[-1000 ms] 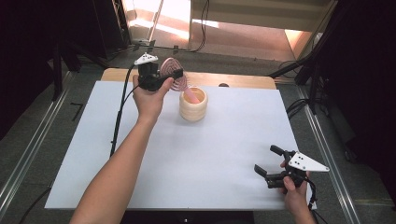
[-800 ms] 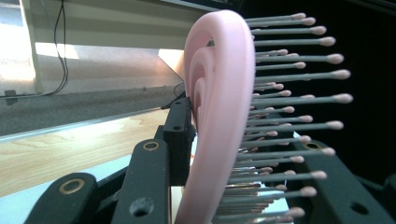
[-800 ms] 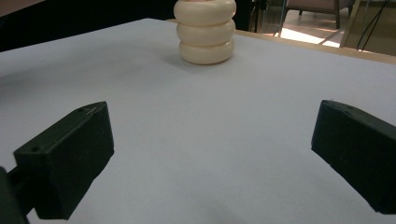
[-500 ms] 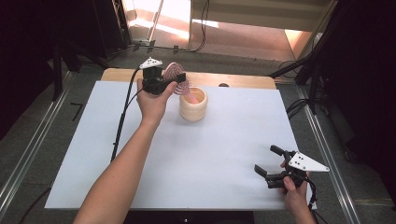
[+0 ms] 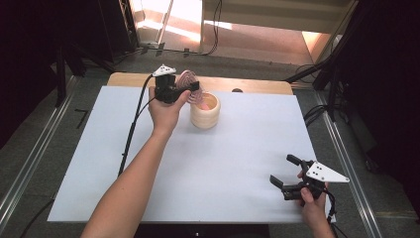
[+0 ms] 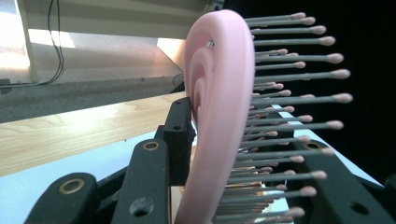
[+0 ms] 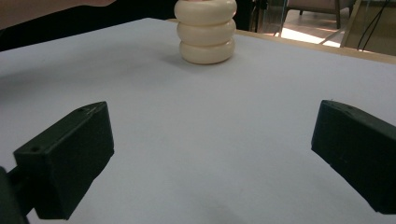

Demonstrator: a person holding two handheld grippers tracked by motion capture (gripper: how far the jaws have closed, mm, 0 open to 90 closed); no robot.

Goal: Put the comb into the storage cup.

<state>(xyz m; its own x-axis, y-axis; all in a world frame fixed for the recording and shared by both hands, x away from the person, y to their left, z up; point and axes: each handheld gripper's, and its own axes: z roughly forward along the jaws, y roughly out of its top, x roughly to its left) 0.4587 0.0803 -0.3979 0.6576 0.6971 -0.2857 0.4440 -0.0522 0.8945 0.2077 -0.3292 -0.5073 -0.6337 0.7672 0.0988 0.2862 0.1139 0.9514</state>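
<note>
left gripper (image 5: pixel 190 90): black, grey three-cornered plate, black cable | right gripper (image 5: pixel 287 172): black jaws, grey plate | forearms bare

One pink hairbrush (image 5: pixel 187 85), one cream ribbed holder (image 5: pixel 205 111), two grippers.

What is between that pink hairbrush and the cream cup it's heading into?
Nothing visible. The left gripper holds the pink hairbrush by its head, tilted over the ribbed cream cup, and the handle end already dips into the cup's open mouth. The right gripper rests open, far off at the near table edge.
</note>
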